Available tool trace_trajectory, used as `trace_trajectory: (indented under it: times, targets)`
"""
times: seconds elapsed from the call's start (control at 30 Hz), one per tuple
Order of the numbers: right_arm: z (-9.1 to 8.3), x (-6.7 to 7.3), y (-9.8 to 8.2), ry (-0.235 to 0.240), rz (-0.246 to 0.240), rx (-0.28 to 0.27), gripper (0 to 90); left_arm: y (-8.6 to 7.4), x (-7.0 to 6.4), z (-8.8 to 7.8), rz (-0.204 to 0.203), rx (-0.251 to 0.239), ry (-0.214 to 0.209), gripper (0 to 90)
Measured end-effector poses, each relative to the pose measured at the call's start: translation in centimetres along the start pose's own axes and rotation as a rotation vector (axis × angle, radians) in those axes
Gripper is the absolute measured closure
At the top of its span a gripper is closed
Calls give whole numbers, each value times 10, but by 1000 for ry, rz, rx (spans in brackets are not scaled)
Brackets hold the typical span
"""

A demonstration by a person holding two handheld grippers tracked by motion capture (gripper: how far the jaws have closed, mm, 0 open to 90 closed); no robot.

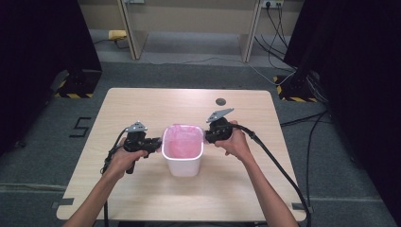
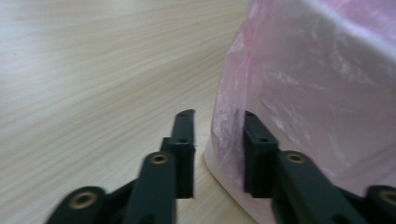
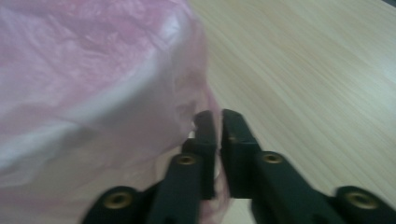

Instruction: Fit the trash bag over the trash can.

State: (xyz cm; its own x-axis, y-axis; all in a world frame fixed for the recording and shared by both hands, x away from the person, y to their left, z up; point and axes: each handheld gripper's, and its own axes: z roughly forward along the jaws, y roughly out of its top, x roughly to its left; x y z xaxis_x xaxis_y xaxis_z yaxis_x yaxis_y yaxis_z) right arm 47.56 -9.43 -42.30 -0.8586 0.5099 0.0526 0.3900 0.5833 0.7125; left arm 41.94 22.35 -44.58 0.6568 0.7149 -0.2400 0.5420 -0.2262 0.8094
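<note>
Bin (image 1: 182, 163) lower wall cut off in both gripper views. Bin upright mid-table, mouth up, pink bag (image 1: 182, 142) lining it. Left gripper (image 2: 217, 140) jaws parted, bag skirt loose between. Right gripper (image 3: 218, 140) jaws narrow gap, film between, grip unclear.

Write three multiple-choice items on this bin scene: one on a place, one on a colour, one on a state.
1. Where does the white bin stand on the table?
A. between the two tongs
B. at the far edge
C. left of both tongs

2. What colour is the bag lining it?
A. blue
B. pink
C. black

3. How do the left tongs stand?
A. pressed fully together
B. parted, with bag film between them
C. clamped on a cable

Answers:
1 A, the high view shows the left tongs and the right tongs at either side of the bin.
2 B, the film is pink.
3 B, the left gripper view shows a gap holding film.
</note>
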Motion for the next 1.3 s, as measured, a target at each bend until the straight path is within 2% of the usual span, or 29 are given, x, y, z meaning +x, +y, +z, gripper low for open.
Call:
trace_trajectory:
  times: [0.07,0.1,0.17,0.23,0.33,0.43,0.5,0.6,0.7,0.77,0.87,1.0,1.07,1.13,1.23,1.3]
  targets:
    - [-9,1,-1,-27,17,-28,652,2,-1,-10,0,-21,23,559]
    - [-14,1,-1,-29,30,-48,621,3,-2,-15,8,-32,30,539]
    - [-27,3,-2,-49,24,-81,565,4,-4,-25,33,-62,28,497]
    - [-42,4,-3,-69,5,-112,559,4,-5,-33,71,-80,23,471]
    - [-58,7,-5,-73,-3,-160,558,1,-6,-43,122,-94,42,470]
    - [-72,16,-7,-75,-46,-189,561,-2,-11,-48,174,-113,11,476]
    - [-76,23,-8,-63,-69,-201,575,-5,-17,-46,226,-97,2,483]
    - [-74,33,-11,-37,-117,-186,573,-7,-21,-38,295,-51,40,498]
    - [-67,39,-13,-39,-161,-136,567,-8,-24,-33,325,-41,30,530]
    - [-63,40,-15,-49,-184,-111,578,-9,-28,-33,360,-34,16,531]
    - [-58,41,-16,-53,-210,-102,652,-11,-33,-32,401,-28,11,538]
    - [-52,42,-17,-55,-243,-80,750,-15,-36,-25,431,4,-3,537]
    - [-50,42,-19,-55,-259,-72,806,-17,-36,-22,434,13,-2,543]
    - [-50,44,-19,-61,-270,-78,835,-18,-36,-21,432,6,5,600]
    - [-54,47,-18,-65,-277,-97,875,-18,-36,-23,435,-14,-5,768]
    - [-55,49,-19,-63,-293,-100,886,-18,-38,-25,450,-25,-4,844]
